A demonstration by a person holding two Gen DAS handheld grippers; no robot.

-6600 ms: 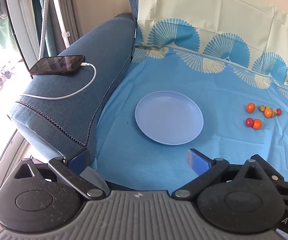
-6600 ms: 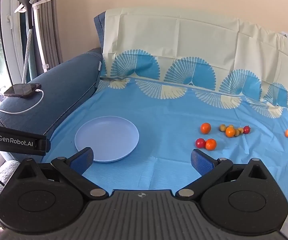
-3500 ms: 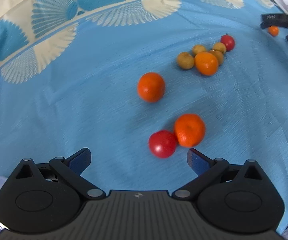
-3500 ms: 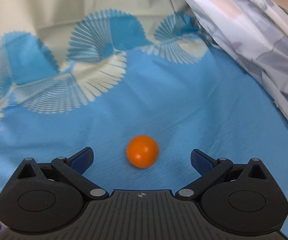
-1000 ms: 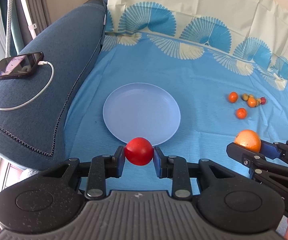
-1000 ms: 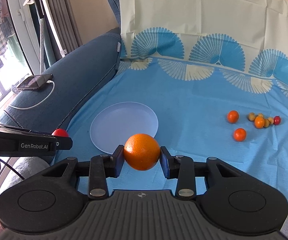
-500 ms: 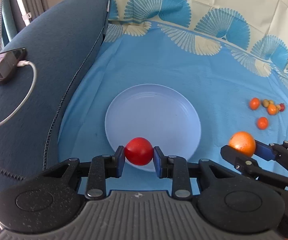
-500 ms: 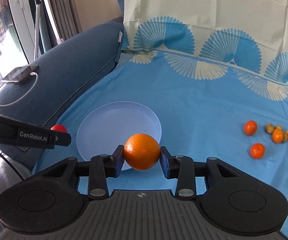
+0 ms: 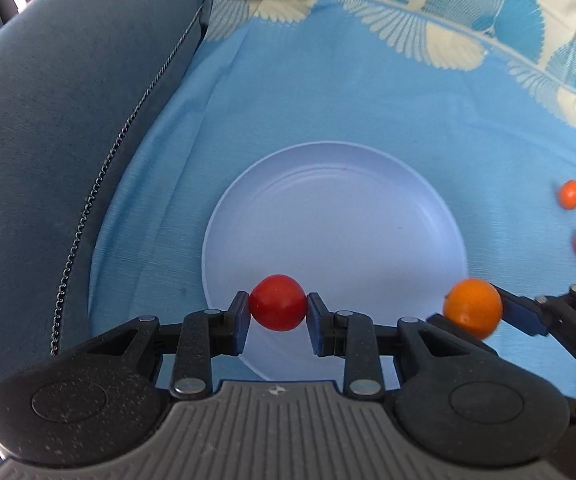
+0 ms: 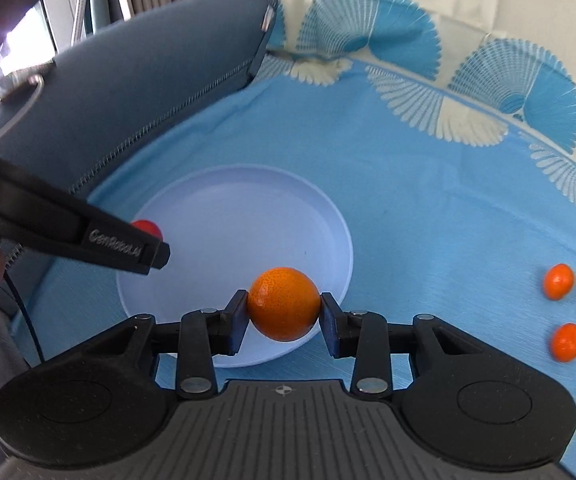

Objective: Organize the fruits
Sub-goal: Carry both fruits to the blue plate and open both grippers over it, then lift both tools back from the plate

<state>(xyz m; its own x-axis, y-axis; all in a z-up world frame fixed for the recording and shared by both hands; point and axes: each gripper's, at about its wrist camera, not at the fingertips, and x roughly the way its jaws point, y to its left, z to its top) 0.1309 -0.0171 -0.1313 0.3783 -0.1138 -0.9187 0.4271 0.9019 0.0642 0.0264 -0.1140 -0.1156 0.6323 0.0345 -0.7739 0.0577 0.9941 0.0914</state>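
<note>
Your work surface is a sofa: a dark blue armrest (image 9: 67,128) on the left and a blue cloth (image 9: 368,92) with a fan pattern spread over the seat; on that cloth lies a pale blue round plate (image 9: 336,208), flat, rim up, nothing resting on it; being round, it has no long axis to report.

Your left gripper (image 9: 277,316) points steeply down over the plate's near edge; its fingers are drawn close together and clamp a red tomato (image 9: 277,302) from both sides, the pads pressed against it; the tomato is near-spherical, no stem end visible, so you get no heading for it; it is held above the plate, and contact with the plate cannot be judged.

Your right gripper (image 10: 283,320) also tilts down at the plate's near right edge; its fingers are set slightly wider and grip an orange (image 10: 283,304) on both sides; round again, no axis readable.

The remaining fruits (image 10: 568,308) lie loose on the cloth well to the right of the plate: three small oranges and a smaller yellowish piece; part of this cluster is cut off by the frame edge
</note>
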